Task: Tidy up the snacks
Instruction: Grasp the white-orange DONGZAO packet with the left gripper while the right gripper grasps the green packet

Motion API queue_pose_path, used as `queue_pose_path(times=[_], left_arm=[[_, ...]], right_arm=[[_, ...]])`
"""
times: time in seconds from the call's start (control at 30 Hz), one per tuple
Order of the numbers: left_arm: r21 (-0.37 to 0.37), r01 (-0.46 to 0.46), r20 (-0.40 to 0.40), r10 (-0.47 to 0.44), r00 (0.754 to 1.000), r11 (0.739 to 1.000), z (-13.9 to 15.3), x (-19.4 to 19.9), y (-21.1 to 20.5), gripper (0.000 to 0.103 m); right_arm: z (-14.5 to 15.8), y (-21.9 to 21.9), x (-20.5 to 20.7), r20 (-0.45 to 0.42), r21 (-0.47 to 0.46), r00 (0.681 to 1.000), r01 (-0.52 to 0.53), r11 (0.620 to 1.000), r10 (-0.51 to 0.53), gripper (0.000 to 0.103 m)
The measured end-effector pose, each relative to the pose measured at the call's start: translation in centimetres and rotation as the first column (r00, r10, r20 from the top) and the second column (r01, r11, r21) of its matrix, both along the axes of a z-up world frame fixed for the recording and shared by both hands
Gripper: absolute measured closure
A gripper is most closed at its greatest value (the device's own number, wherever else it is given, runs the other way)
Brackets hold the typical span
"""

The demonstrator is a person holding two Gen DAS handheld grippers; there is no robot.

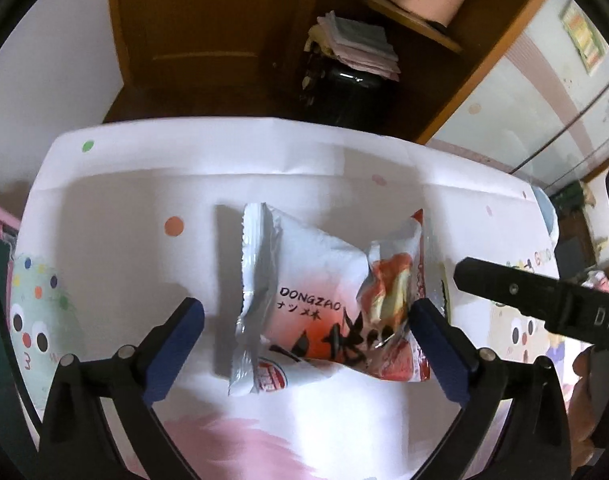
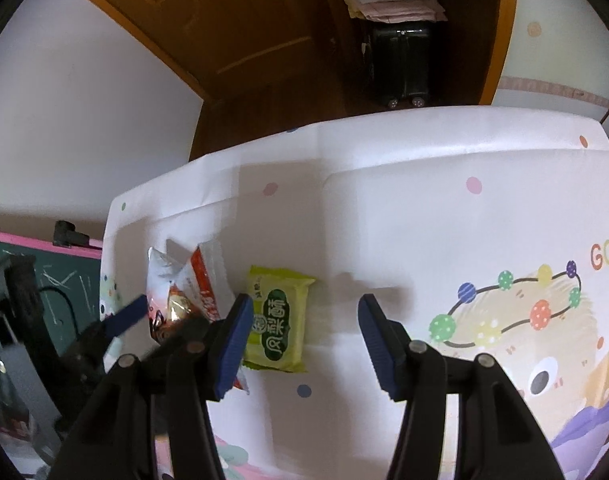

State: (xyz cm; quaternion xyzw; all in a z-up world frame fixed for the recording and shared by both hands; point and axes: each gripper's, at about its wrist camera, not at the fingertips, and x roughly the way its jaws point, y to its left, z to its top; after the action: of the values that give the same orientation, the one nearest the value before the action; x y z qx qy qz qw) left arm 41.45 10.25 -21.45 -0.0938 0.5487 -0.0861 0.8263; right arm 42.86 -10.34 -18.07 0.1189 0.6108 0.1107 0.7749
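Between the spread pads of the left gripper lie two overlapping snack packets on the cartoon-print table cover, untouched, long axes pointing away. Just right, the half-open, empty right gripper frames the green pineapple cake packet.

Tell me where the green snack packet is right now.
In the right wrist view the green snack packet lies flat on the tablecloth, beside the right gripper's left finger, right of the red-and-white packets.

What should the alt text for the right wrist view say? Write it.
A yellow-green plastic snack packet lies flat on a white cartoon-printed tablecloth, just inside the open right tool's left finger. Two red-and-white snack packets lie further left.
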Motion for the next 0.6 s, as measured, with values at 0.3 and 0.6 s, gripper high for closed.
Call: queue_pose_path(times=[0.3, 0.6], left_arm=[[-0.022, 0.013, 0.029, -0.012, 0.999, 1.0, -0.3, 0.6, -1.4, 0.059], [0.046, -0.072, 0.069, 0.069, 0.995, 0.996, 0.7, -1.7, 2.1, 0.061]], right_arm=[[-0.2, -0.2, 0.1, -0.019, 0.0, 1.0, -0.014, 1.0, 0.014, 0.048], [-1.5, 3.3, 0.2, -0.045, -0.027, 0.995, -0.09, 0.996, 0.089, 0.048]])
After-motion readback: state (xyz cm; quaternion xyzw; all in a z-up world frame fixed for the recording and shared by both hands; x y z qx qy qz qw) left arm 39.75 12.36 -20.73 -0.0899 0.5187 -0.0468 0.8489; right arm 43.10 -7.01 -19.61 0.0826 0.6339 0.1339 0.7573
